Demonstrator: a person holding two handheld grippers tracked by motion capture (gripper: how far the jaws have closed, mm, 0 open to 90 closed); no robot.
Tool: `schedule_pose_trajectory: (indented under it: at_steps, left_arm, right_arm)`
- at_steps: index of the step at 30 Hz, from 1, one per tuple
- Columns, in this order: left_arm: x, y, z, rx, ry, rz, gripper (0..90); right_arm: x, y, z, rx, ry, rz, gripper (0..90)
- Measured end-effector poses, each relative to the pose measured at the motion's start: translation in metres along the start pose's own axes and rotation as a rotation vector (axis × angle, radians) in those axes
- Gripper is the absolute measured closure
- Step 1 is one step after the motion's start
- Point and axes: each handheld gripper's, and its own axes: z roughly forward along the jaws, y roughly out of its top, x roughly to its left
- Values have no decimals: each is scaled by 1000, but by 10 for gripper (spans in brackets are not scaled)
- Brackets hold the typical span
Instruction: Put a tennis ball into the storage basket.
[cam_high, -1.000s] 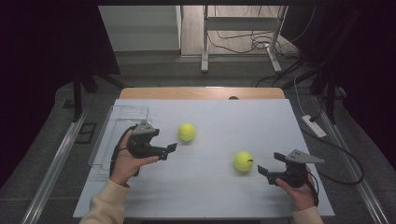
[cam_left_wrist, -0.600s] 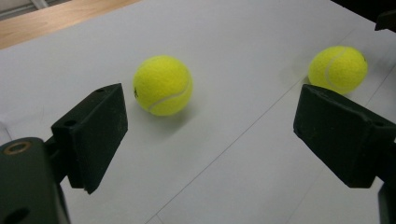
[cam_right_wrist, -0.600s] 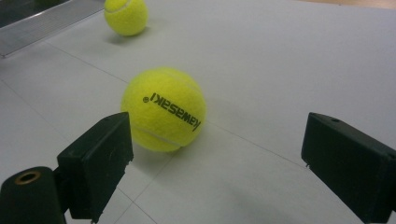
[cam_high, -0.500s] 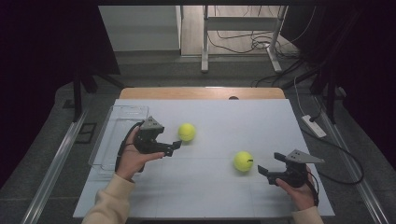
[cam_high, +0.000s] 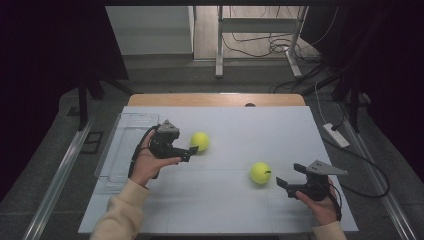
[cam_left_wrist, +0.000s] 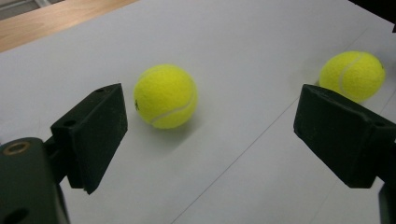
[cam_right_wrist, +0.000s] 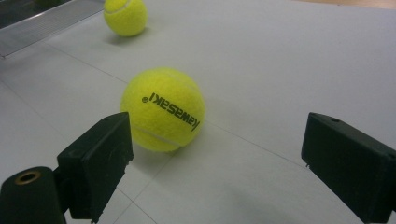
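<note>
I count two yellow tennis balls on the bench: one ball (cam_high: 200, 141) left of the frame's centre, the other ball (cam_high: 260, 172) lower and to the right. There is one clear plastic tray (cam_high: 131, 125) at the left. I have two grippers, the left gripper (cam_high: 192, 151) and the right gripper (cam_high: 284, 182), each with two black jaws.

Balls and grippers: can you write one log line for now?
left gripper open at far ball | right gripper open at near ball | both balls on table
</note>
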Motion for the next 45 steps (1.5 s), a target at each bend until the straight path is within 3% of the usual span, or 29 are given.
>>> schedule_pose_trajectory:
  at_steps: [33, 45]
  left_arm:
    - [21, 14, 24, 69, 43, -39, 104]
    - [23, 17, 37, 100, 36, -39, 102]
  right_arm:
    - [-1, -1, 1, 7, 1, 2, 88]
    - [-1, -2, 2, 7, 2, 5, 88]
